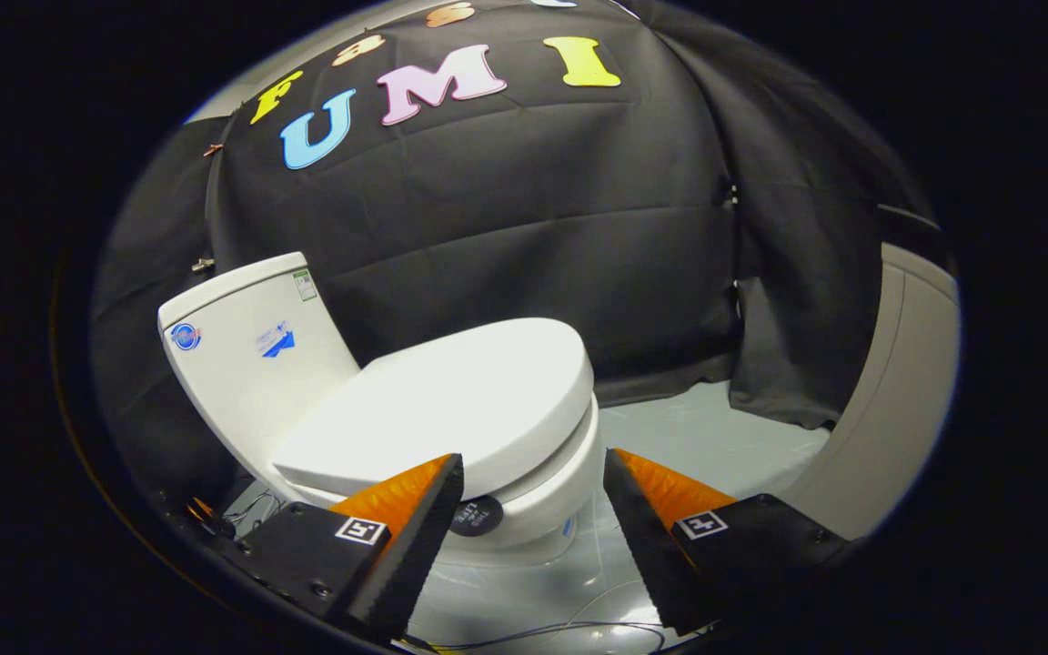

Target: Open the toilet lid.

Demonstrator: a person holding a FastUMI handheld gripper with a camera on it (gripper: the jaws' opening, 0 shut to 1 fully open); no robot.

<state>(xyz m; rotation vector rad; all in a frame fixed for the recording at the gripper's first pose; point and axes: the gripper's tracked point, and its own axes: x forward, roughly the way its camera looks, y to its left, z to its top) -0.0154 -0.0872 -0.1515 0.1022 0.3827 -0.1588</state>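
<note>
Spread claw [533,468] hovers empty before the toilet [324,400], its lid [451,400] down.

Your gripper [533,459] sits low in front of the toilet [415,409], fingers spread wide apart.

The lid [451,400] lies flat down on the bowl [547,496], just ahead of your fingers and mostly over toward the left one; nothing is between them but the bowl's front and the floor [697,437] beyond. The tank [251,355] stands behind the lid, to the left, backed against the booth's cloth wall [533,209]. Open floor runs off to the right of the bowl, as far as the hanging cloth. Cables [533,628] lie on the floor below your fingers.
</note>
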